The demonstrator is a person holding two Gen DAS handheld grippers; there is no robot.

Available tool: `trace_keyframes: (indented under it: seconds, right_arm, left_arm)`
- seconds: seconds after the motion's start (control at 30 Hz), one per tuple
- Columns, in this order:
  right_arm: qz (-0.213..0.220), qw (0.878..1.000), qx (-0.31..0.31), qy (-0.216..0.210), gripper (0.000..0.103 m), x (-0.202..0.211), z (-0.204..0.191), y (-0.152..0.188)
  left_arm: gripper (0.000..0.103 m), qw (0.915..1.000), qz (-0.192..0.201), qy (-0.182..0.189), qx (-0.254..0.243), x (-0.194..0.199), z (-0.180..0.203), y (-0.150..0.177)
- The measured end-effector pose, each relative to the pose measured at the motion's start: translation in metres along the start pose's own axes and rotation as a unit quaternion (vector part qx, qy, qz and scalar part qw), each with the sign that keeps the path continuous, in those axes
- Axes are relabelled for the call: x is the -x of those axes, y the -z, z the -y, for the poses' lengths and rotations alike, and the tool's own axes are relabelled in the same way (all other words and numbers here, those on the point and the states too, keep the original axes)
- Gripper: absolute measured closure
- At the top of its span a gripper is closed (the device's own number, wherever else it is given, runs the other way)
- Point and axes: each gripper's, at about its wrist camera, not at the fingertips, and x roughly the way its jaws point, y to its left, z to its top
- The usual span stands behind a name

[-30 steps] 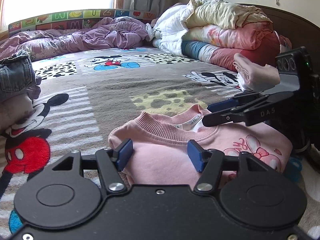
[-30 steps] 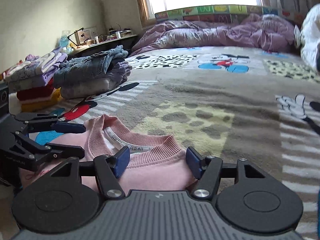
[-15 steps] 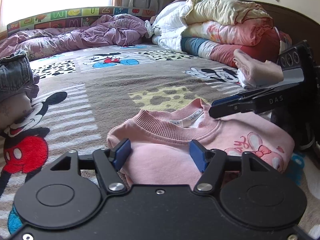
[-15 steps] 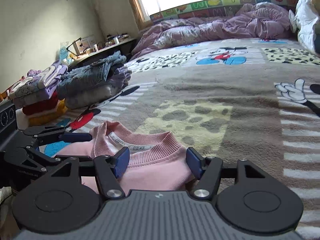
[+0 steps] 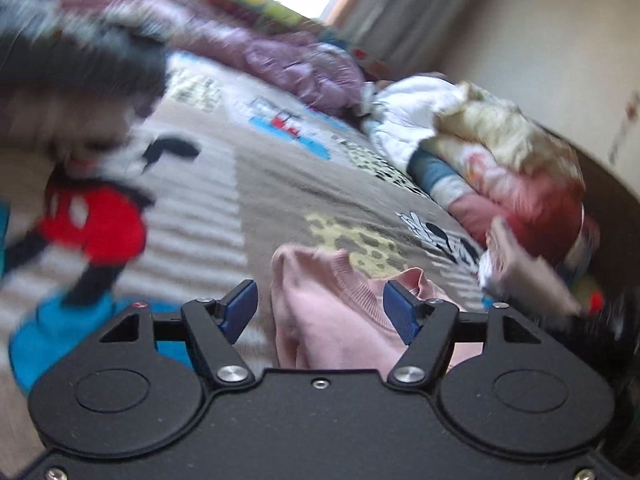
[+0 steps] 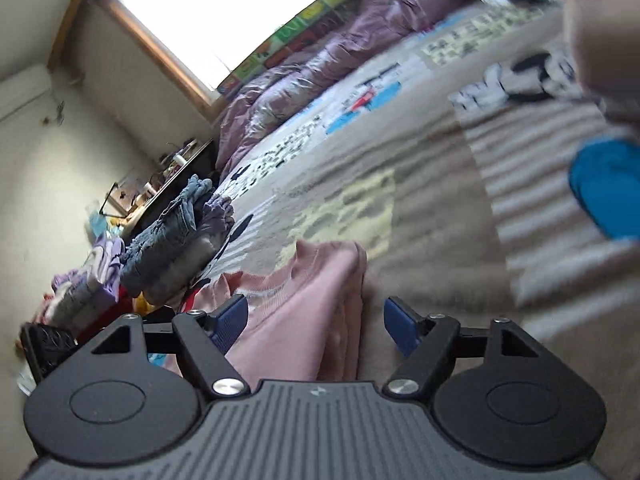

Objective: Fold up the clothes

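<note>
Both cameras tilted since half-second ago; pink sweatshirt [image 5: 332,320] lower centre, bunched between left tongs [image 5: 320,312] and right tongs [image 6: 316,320], both released; folding unfinished.

One pink sweatshirt [image 5: 332,320] lies on the bed. Two claws show, one per view: the left claw [image 5: 320,312] and the right claw [image 6: 316,322], each with two blue-padded fingers spread apart. One cartoon-print blanket [image 5: 260,184] covers the bed. One crumpled purple quilt [image 6: 320,68] lies along the window side. One heap of folded bedding [image 5: 500,160] sits at the headboard. Roughly two stacks of folded clothes [image 6: 168,240] stand at the bed's edge; blur hides the exact count.
</note>
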Motion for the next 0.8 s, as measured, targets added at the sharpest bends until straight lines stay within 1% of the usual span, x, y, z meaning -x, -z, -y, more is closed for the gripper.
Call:
trace_keyframes:
  seconds: [0.07, 0.1, 0.17, 0.23, 0.3, 0.37, 0.47, 0.57, 0.63, 0.7, 0.8]
  right_arm:
    - [-0.012, 1.0, -0.01, 0.003, 0.028, 0.001, -0.001, 0.007]
    - [-0.018, 1.0, -0.01, 0.007, 0.028, 0.002, -0.003, 0.01]
    - [-0.026, 1.0, -0.01, 0.012, 0.028, 0.004, -0.005, 0.016]
    - [-0.03, 0.999, -0.014, 0.014, 0.028, 0.004, -0.007, 0.02]
    - [-0.033, 0.999, -0.015, 0.015, 0.028, 0.003, -0.01, 0.024]
    - [-0.035, 0.999, -0.013, 0.015, 0.028, -0.002, -0.011, 0.025]
    - [-0.035, 0.999, -0.013, 0.011, 0.028, -0.01, -0.012, 0.023]
    - [-0.032, 0.999, -0.011, 0.003, 0.028, -0.018, -0.01, 0.02]
    - [-0.03, 0.999, -0.009, -0.002, 0.031, -0.024, -0.009, 0.017]
    - [-0.028, 1.0, -0.007, -0.007, 0.032, -0.029, -0.007, 0.015]
    - [-0.028, 1.0, -0.005, -0.01, 0.035, -0.035, -0.007, 0.013]
  left_arm:
    - [0.034, 0.9993, -0.009, -0.001, 0.036, 0.006, -0.004, 0.005]
    - [0.032, 0.9985, -0.016, 0.001, 0.052, 0.009, -0.005, 0.007]
    - [0.031, 0.9966, -0.034, 0.003, 0.075, 0.013, -0.004, 0.012]
    - [0.03, 0.996, -0.049, -0.004, 0.075, 0.014, 0.001, 0.016]
    - [0.031, 0.995, -0.059, -0.002, 0.08, 0.014, 0.004, 0.019]
    - [0.031, 0.993, -0.062, 0.006, 0.1, 0.012, 0.003, 0.02]
    - [0.032, 0.9925, -0.065, 0.012, 0.103, 0.004, 0.004, 0.02]
    - [0.035, 0.9914, -0.065, 0.018, 0.112, -0.005, 0.003, 0.021]
    - [0.038, 0.9907, -0.064, 0.021, 0.118, -0.008, 0.001, 0.02]
    - [0.038, 0.9903, -0.064, 0.023, 0.122, -0.01, 0.0, 0.02]
    - [0.047, 0.989, -0.063, 0.025, 0.131, -0.012, -0.003, 0.02]
